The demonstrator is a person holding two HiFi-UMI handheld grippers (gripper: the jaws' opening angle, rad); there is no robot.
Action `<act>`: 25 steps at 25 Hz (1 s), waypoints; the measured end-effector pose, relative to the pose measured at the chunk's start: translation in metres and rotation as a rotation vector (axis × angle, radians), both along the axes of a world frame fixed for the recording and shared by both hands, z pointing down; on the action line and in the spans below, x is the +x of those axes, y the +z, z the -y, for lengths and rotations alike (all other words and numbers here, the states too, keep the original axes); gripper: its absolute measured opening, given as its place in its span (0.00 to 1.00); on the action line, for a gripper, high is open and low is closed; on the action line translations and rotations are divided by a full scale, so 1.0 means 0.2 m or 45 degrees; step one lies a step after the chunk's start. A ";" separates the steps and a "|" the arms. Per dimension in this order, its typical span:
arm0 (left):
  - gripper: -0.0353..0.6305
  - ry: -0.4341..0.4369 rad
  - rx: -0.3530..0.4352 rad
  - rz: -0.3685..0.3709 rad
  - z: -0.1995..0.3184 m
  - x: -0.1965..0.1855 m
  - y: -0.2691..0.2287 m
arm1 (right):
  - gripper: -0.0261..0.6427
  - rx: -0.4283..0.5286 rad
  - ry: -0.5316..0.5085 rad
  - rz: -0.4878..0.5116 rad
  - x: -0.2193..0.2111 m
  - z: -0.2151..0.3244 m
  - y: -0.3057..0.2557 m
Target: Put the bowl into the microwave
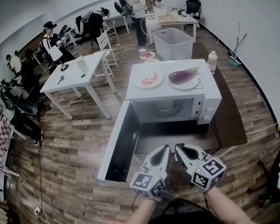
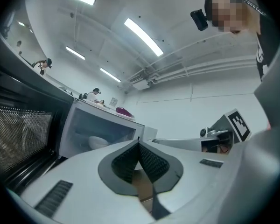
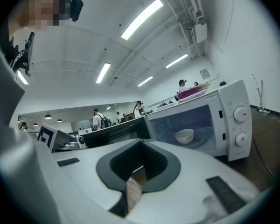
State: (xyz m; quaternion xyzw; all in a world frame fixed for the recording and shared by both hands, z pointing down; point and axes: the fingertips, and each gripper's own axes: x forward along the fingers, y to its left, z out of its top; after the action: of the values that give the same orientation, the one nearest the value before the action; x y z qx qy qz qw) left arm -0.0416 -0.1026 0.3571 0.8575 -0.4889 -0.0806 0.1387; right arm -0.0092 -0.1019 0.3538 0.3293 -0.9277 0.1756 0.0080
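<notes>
The white microwave (image 1: 210,99) stands on the floor with its door (image 1: 119,141) swung wide open to the left. A white bowl (image 1: 164,107) sits inside its chamber, on the glass turntable; it also shows in the right gripper view as the bowl (image 3: 184,136) and in the left gripper view as the bowl (image 2: 97,142). Both grippers hang side by side in front of the microwave, apart from it. My left gripper (image 1: 165,148) is shut with nothing in it. My right gripper (image 1: 178,147) is shut and empty too.
On the microwave's top lie a plate of red slices (image 1: 148,80) and a plate with a purple eggplant (image 1: 184,75). A white bin (image 1: 172,43) stands behind, a bottle (image 1: 212,60) to the right, a white table (image 1: 72,76) to the left. Several people stand at the back.
</notes>
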 end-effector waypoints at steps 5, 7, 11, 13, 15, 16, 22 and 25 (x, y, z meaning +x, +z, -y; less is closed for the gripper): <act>0.05 0.005 -0.007 -0.007 -0.05 0.02 -0.03 | 0.04 0.010 -0.007 0.006 0.01 -0.05 -0.04; 0.05 0.007 -0.009 -0.007 -0.06 0.03 -0.05 | 0.04 0.007 -0.007 0.007 0.02 -0.06 -0.04; 0.05 0.009 -0.011 -0.005 -0.09 0.04 -0.07 | 0.04 0.006 -0.002 -0.006 0.04 -0.09 -0.04; 0.05 0.007 -0.011 -0.004 -0.10 0.03 -0.07 | 0.04 0.010 -0.003 -0.008 0.04 -0.10 -0.05; 0.05 0.003 -0.005 0.008 -0.10 0.04 -0.07 | 0.04 0.016 0.001 -0.010 0.05 -0.10 -0.06; 0.05 0.002 -0.001 0.021 -0.10 0.04 -0.07 | 0.04 0.022 0.002 -0.010 0.06 -0.10 -0.07; 0.05 0.027 -0.011 0.026 -0.11 0.09 -0.07 | 0.04 0.024 -0.007 -0.012 0.07 -0.11 -0.08; 0.05 0.034 -0.010 0.005 -0.12 0.10 -0.08 | 0.04 0.028 -0.017 -0.011 0.08 -0.12 -0.09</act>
State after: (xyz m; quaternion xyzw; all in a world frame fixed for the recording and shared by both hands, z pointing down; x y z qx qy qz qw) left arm -0.0210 -0.0781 0.3406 0.8636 -0.4779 -0.0752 0.1420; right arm 0.0065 -0.0781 0.3356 0.3240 -0.9317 0.1640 0.0098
